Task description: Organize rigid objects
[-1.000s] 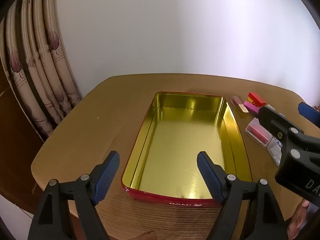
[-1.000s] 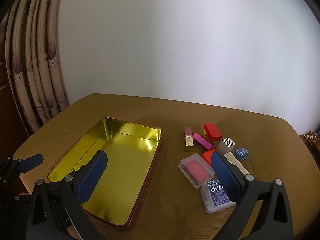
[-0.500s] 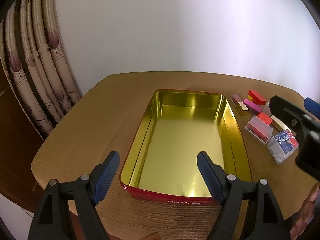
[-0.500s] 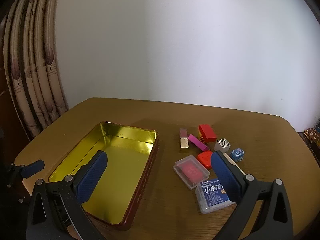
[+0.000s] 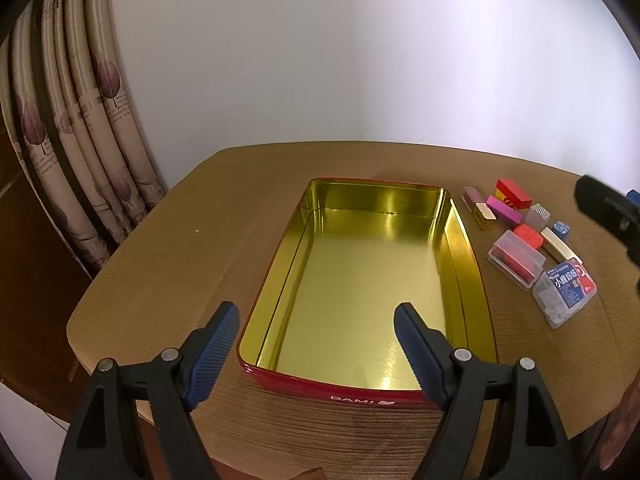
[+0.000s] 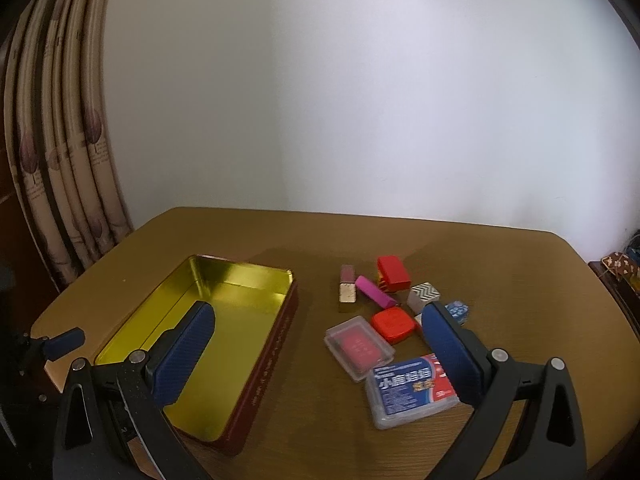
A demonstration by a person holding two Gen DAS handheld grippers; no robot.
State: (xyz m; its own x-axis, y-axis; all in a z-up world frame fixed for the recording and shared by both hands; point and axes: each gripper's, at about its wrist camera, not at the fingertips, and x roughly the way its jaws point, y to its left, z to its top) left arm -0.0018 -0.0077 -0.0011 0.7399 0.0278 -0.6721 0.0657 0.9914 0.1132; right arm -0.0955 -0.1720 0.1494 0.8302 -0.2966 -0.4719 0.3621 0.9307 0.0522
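White wall and patterned curtains (image 5: 80,148) back my wooden desk (image 5: 192,264). My left gripper (image 5: 316,344) is spread wide and holds nothing, hovering over the near end of the red tin (image 5: 360,394) at centre frame, whose gold inside is bare. My right gripper (image 6: 316,344) is also spread wide and holds nothing, its right pad low in the frame above the blue-labelled clear box (image 6: 412,390). Only the right view shows me the whole cluster at centre right: a clear case with a red insert (image 6: 360,346), a rounded red block (image 6: 392,322), a magenta bar (image 6: 374,290), a red box (image 6: 394,272) and a zigzag cube (image 6: 424,294), all beside the tin. Only the left view shows white lettering on the tin's near wall.
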